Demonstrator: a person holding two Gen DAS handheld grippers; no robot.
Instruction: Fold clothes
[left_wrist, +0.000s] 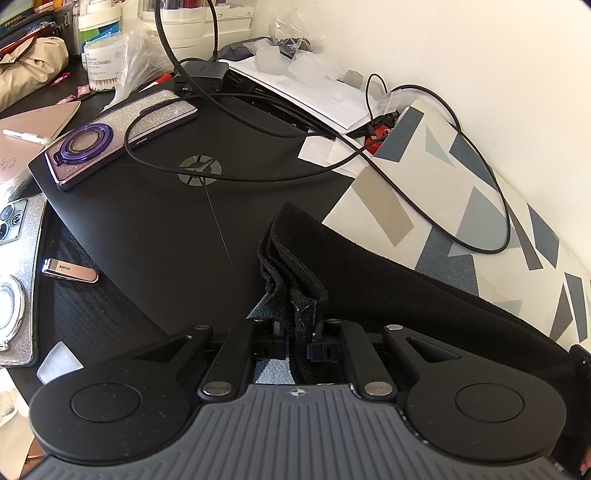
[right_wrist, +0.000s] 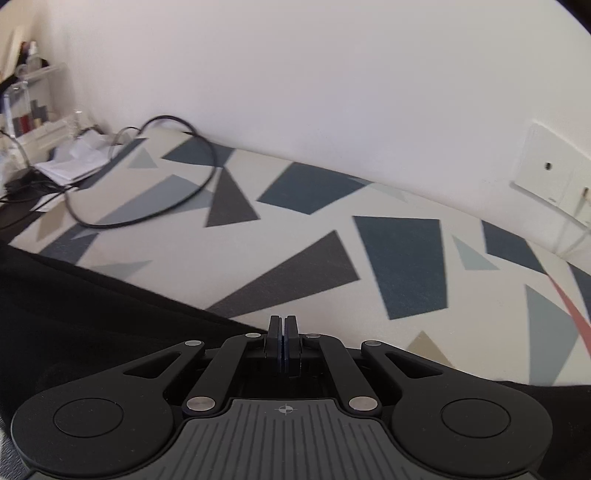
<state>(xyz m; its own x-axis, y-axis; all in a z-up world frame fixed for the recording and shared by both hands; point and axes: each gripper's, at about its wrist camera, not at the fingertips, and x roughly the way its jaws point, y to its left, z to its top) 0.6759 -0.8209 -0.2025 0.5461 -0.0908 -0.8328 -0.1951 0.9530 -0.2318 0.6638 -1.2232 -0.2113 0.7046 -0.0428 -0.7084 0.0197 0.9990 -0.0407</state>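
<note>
the left gripper (left_wrist: 297, 338) has its jaws clamped on a bunched corner of the black garment (left_wrist: 388, 291), which trails off to the right across the patterned mat (left_wrist: 373, 210), just beside the laptop (left_wrist: 147, 221) on the table. to fold well, i'd keep that corner pinched and taut, clear of the cable (left_wrist: 461, 236). the right gripper (right_wrist: 282, 345) has its jaws shut flush with nothing between them, at the garment's edge; it likely needs to reopen and take the cloth. the garment's far end and full outline are cut off, so its type is unclear.
</note>
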